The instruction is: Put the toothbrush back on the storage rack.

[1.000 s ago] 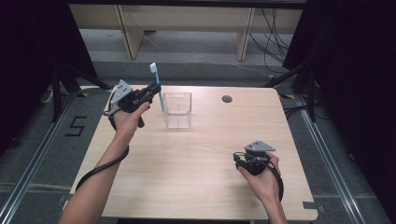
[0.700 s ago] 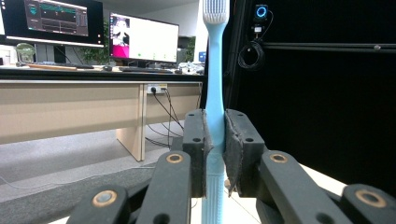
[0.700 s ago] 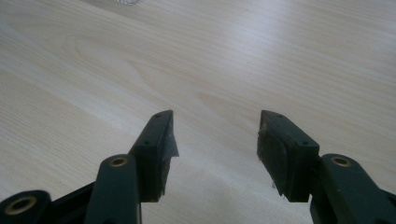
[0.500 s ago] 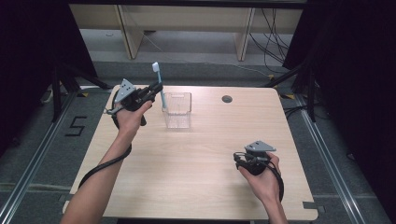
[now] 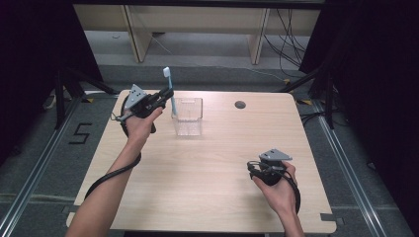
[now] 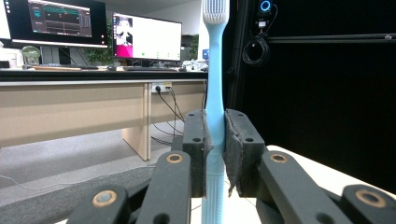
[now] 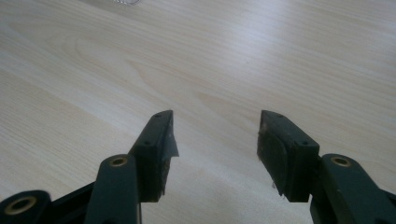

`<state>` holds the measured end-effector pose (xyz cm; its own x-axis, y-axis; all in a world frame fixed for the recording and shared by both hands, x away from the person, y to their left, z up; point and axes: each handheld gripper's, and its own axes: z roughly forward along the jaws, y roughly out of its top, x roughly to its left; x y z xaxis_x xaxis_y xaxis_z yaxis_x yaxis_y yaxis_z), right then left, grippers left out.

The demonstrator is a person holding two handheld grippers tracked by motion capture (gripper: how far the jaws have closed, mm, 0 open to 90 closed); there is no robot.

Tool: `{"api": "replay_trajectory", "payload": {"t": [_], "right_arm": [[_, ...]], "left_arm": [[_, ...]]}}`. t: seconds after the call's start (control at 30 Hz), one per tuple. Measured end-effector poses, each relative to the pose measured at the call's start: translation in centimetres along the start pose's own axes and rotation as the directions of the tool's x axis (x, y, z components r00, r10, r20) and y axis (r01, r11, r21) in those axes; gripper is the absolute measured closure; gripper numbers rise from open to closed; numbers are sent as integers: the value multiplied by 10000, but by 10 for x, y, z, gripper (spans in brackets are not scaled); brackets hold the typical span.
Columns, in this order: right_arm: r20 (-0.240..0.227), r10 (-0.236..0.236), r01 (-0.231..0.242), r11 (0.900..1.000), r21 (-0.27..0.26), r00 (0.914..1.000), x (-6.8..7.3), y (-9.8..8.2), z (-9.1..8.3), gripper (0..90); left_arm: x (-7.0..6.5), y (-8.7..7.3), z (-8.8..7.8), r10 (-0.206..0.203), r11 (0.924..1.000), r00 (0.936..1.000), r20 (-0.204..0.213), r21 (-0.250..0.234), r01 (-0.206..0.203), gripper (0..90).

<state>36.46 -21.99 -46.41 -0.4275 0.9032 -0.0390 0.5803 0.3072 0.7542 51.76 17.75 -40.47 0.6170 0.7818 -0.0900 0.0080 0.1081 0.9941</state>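
My left gripper [image 5: 165, 96] is clamped on the toothbrush [image 6: 215, 84] — pads pinch its blue handle, brush upright, bristles on top; it hangs over the table's [image 5: 207, 197] far left part, just beside the clear box [image 5: 188, 117], handle end near the box's left rim; my right gripper [image 7: 214, 154] sits low over bare wood near the right front — jaws apart, nothing between them.

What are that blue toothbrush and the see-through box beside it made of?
Toothbrush: probably plastic, smooth matte pale blue, white bristles on top. Box: clear, likely plastic or acrylic, since the wooden table shows through its walls.
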Motion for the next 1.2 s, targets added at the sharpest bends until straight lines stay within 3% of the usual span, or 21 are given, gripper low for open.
{"api": "replay_trajectory", "payload": {"t": [0.13,0.17,0.27,0.3,0.33,0.47,0.8,0.9,1.07,1.1,1.2], "right_arm": [[141,-106,106,9999,-23,9998,-1,0,-1,466],[74,129,-129,9999,24,9999,1,0,0,466],[141,-126,127,9999,-44,9998,-1,0,0,466],[-43,-52,52,10000,5,10000,0,0,0,466],[135,-249,251,9996,-122,9996,-1,-1,1,466],[73,-47,47,10000,10,10000,1,-1,0,466],[114,-278,279,9996,-97,9995,-1,-1,1,466],[-71,-52,52,10000,14,10000,0,-1,0,466],[79,-52,52,10000,-4,10000,0,-1,0,466],[113,-283,284,9995,-103,9995,-1,-1,1,467],[-121,-199,197,9998,-100,9997,-1,0,1,466]], "left_arm": [[0,-2,1,2,10000,10000,-3,53,-2,785],[0,-3,2,42,10000,10000,-13,70,-42,785],[-1,-4,3,43,9999,10000,-46,93,-42,785],[0,-5,3,67,9999,10000,-53,106,-67,785],[0,-5,3,72,9999,10000,-54,105,-71,785],[0,-6,3,91,9999,9999,-61,114,-91,785],[1,-9,4,57,9999,9999,-102,159,-55,786],[2,-9,4,84,9998,9999,-98,180,-82,785],[2,-10,4,71,9998,9999,-119,210,-68,785],[2,-10,4,77,9997,9999,-127,219,-74,786],[2,-10,3,118,9996,9998,-128,260,-115,785]]}}
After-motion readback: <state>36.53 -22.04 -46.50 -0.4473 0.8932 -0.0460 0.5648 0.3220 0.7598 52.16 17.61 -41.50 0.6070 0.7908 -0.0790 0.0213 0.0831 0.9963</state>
